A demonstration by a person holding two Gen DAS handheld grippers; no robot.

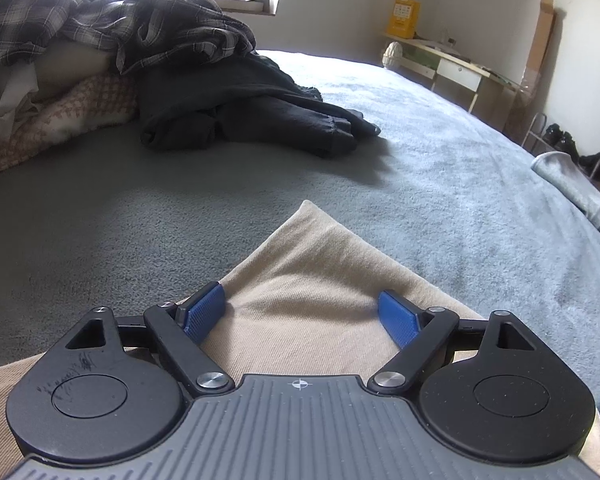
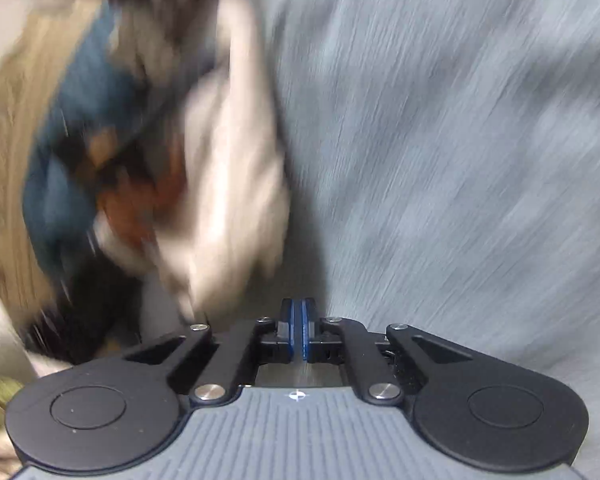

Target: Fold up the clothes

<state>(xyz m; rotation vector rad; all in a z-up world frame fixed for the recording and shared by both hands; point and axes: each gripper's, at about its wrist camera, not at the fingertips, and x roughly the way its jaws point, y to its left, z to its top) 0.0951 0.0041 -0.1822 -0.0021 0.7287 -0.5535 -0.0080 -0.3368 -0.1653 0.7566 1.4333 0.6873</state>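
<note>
A beige garment (image 1: pixel 312 280) lies flat on the grey-blue bed cover (image 1: pixel 440 168), one corner pointing away from me. My left gripper (image 1: pixel 302 304) hovers low over it, open, its blue pads (image 1: pixel 204 310) spread wide on either side of the cloth. In the right wrist view everything is smeared by motion. My right gripper (image 2: pixel 299 312) is shut, pads together with nothing visible between them, above the grey-blue cover (image 2: pixel 460 140). To its left is a blurred heap of cream, teal and rust-coloured clothes (image 2: pixel 204 152).
A pile of clothes sits at the back left: a plaid shirt (image 1: pixel 120 20), a black garment (image 1: pixel 252 108) and a pink checked cloth (image 1: pixel 60 120). A folded grey item (image 1: pixel 572 184) lies at the bed's right edge. A desk (image 1: pixel 448 60) stands by the far wall.
</note>
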